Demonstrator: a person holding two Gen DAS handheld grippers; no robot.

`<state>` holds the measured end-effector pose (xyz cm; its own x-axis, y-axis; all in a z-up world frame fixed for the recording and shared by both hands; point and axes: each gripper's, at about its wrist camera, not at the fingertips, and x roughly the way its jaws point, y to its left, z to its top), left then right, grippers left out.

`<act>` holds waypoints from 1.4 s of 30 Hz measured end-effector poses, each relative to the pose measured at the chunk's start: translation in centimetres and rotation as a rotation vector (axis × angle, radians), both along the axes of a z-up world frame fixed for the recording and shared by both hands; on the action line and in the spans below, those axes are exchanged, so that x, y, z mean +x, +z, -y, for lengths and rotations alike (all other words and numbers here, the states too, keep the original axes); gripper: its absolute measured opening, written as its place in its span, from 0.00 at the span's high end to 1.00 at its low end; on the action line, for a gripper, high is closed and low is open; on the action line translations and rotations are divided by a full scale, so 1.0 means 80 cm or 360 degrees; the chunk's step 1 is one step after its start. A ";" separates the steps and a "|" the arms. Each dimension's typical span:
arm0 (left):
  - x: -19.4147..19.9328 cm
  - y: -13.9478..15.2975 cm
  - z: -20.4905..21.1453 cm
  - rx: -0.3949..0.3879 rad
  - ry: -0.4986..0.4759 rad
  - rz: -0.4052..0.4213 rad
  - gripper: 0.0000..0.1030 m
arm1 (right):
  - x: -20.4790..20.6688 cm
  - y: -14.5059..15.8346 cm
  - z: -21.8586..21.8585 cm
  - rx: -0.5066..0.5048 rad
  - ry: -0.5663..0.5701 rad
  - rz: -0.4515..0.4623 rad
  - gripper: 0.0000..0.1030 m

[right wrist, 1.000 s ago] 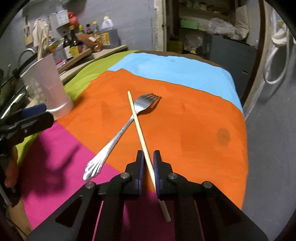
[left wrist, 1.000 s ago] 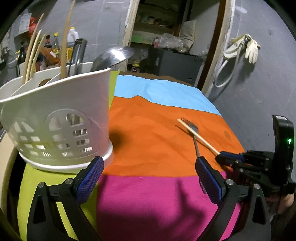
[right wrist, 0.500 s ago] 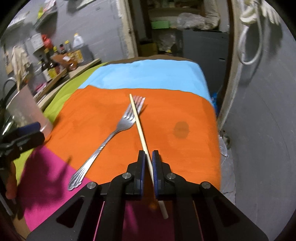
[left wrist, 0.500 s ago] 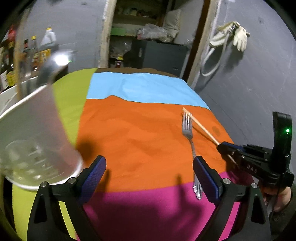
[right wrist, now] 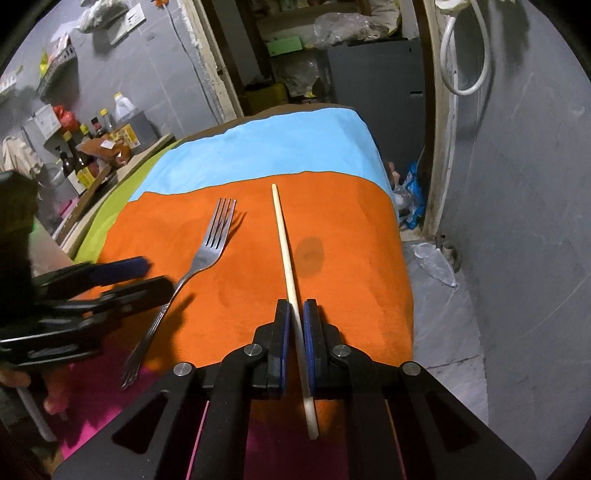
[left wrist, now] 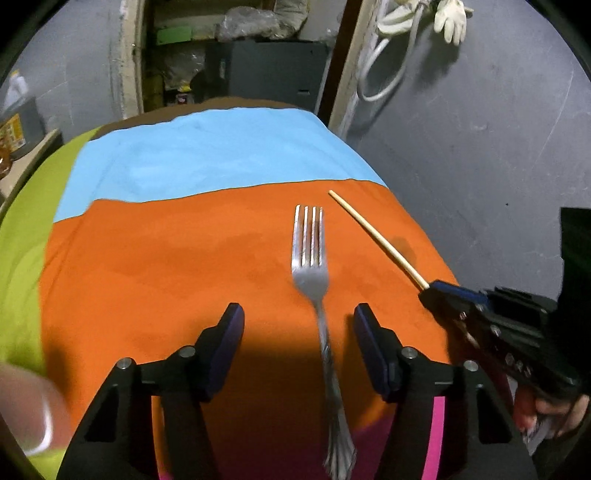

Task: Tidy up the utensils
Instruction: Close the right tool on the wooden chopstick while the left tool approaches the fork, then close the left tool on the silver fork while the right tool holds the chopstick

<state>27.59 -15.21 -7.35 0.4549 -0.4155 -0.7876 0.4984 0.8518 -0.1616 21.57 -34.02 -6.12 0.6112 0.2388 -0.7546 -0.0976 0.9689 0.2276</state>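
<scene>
Two grippers over a striped cloth (left wrist: pixel 155 266) covering the table, two utensils left lying out. Right gripper (right wrist: pixel 294 317) clamped tight on a single wooden chopstick (right wrist: pixel 284 243), pinched toward the near end so the long tip sticks out ahead over the orange stripe, near the right edge. Looks lifted or at least angled off the fabric, though hard to say for sure. Gripping that far back probably makes it easy to drop tip-first into a holder later.

Left gripper (left wrist: pixel 299 332) closing right now, blue pads either side of the fork's neck but not touching it yet. Fork (left wrist: pixel 312 258) flat on the orange stripe, tines pointing at the far edge, handle running back toward the near edge onto the pink stripe. Straddling the thin neck rather than the wide head makes sense, since it's the narrowest bit to pinch. Flat metal on soft cloth, so could slip or drag fabric along.

Cloth in bands: blue at the far edge, orange in the middle, pink nearest, lime green down the left edge. Dim grey-walled room, doorway with cluttered shelves beyond the far edge, white gloves (left wrist: pixel 448 16) and a hose (right wrist: pixel 465 55) hanging on the right wall, bottles (right wrist: pixel 79 162) on a side shelf at left.
</scene>
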 end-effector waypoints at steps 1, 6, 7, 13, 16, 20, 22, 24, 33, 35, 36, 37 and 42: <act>0.003 0.000 0.005 0.0009 -0.0007 0.0014 0.46 | 0.001 0.000 0.001 0.0010 0.0000 -0.0002 0.94; 0.012 -0.006 0.022 0.0080 -0.0031 0.0039 0.59 | 0.001 -0.003 0.004 0.0048 0.0003 -0.0017 0.94; 0.014 -0.008 0.027 0.0121 -0.0026 0.0055 0.61 | 0.002 -0.003 0.003 0.0052 0.0004 -0.0018 0.94; 0.015 -0.020 0.048 0.0291 -0.0005 0.0167 0.79 | 0.002 -0.003 0.005 0.0061 0.0005 -0.0018 0.94; 0.013 -0.025 0.042 0.0272 0.0037 0.0165 0.79 | 0.002 -0.002 0.004 0.0046 0.0018 -0.0016 0.94; 0.005 -0.023 0.028 0.0232 0.0067 0.0157 0.80 | 0.000 0.000 -0.003 0.0021 0.0050 0.0001 0.94; 0.000 -0.019 0.020 0.0229 0.0076 0.0163 0.80 | -0.001 0.001 -0.008 0.0011 0.0077 0.0004 0.95; -0.006 -0.016 0.014 0.0228 0.0090 0.0164 0.80 | -0.003 0.001 -0.015 -0.0002 0.0106 0.0005 0.95; -0.038 -0.009 -0.028 0.0172 0.0180 0.0117 0.79 | -0.011 0.000 -0.039 -0.0026 0.0198 -0.0028 0.91; -0.041 -0.006 -0.031 0.0160 0.0165 0.0098 0.79 | -0.005 0.000 -0.038 0.0007 0.0201 -0.0044 0.88; -0.042 -0.006 -0.032 0.0160 0.0160 0.0088 0.79 | -0.003 0.000 -0.037 0.0019 0.0201 -0.0053 0.86; -0.041 -0.004 -0.030 0.0168 0.0144 0.0080 0.78 | 0.000 0.001 -0.037 0.0024 0.0211 -0.0061 0.82; -0.043 -0.007 -0.019 0.0218 0.0087 0.0069 0.66 | 0.019 0.005 -0.047 -0.0052 0.0250 -0.0069 0.78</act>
